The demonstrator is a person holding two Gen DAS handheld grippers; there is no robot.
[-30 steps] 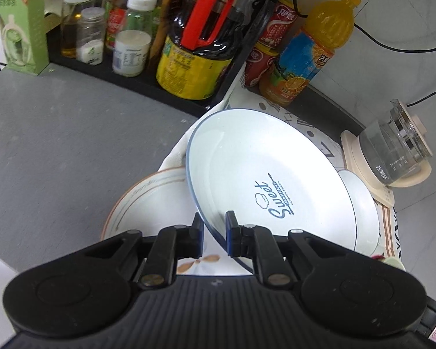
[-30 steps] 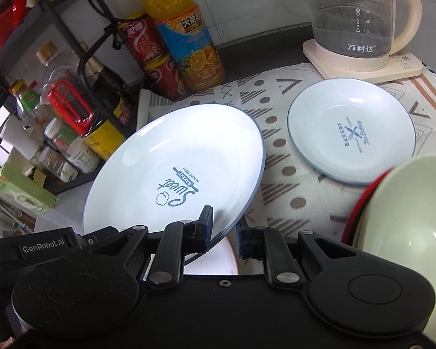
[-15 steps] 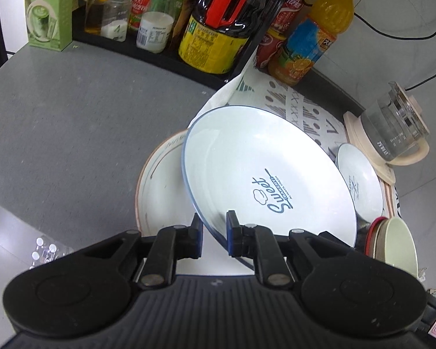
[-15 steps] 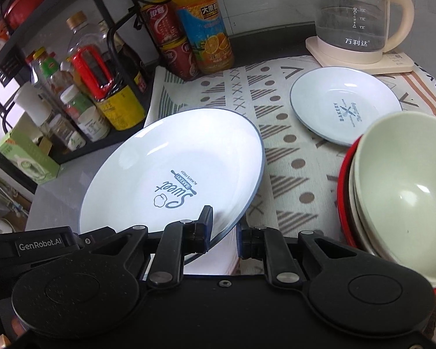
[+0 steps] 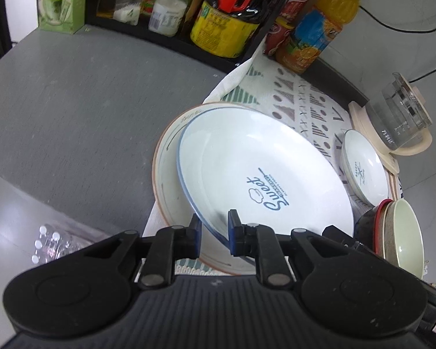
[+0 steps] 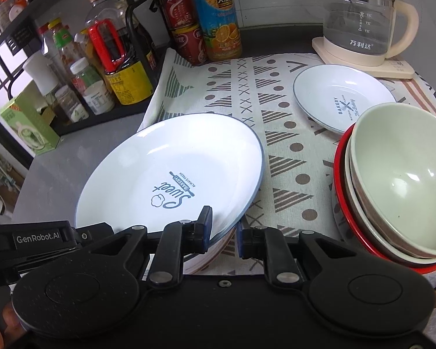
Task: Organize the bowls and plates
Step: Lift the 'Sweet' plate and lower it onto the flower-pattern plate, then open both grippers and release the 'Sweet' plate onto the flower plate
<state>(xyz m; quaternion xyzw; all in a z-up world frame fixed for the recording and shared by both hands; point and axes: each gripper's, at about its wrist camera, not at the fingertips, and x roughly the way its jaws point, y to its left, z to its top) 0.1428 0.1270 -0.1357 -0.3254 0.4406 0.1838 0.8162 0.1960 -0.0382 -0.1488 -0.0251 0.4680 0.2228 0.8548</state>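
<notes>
Fingers [image 5: 235, 226] of left gripper [image 5: 214, 229] and right gripper [image 6: 224, 232] both clamp the blue-rimmed plate [image 5: 264, 174], tilted above the brown-rimmed plate [image 5: 167, 174]

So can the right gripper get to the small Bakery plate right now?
Probably not: the right gripper is shut on the big Sweet plate. The Bakery plate itself lies uncovered on the cloth.

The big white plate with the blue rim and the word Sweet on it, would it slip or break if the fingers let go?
The big white blue-rimmed Sweet plate looks glazed and shiny, so probably slippery. It is gripped only at its near edge by the left gripper and right gripper, tilted above the brown-rimmed plate. It seems stiff ceramic, so a drop could chip both.
</notes>
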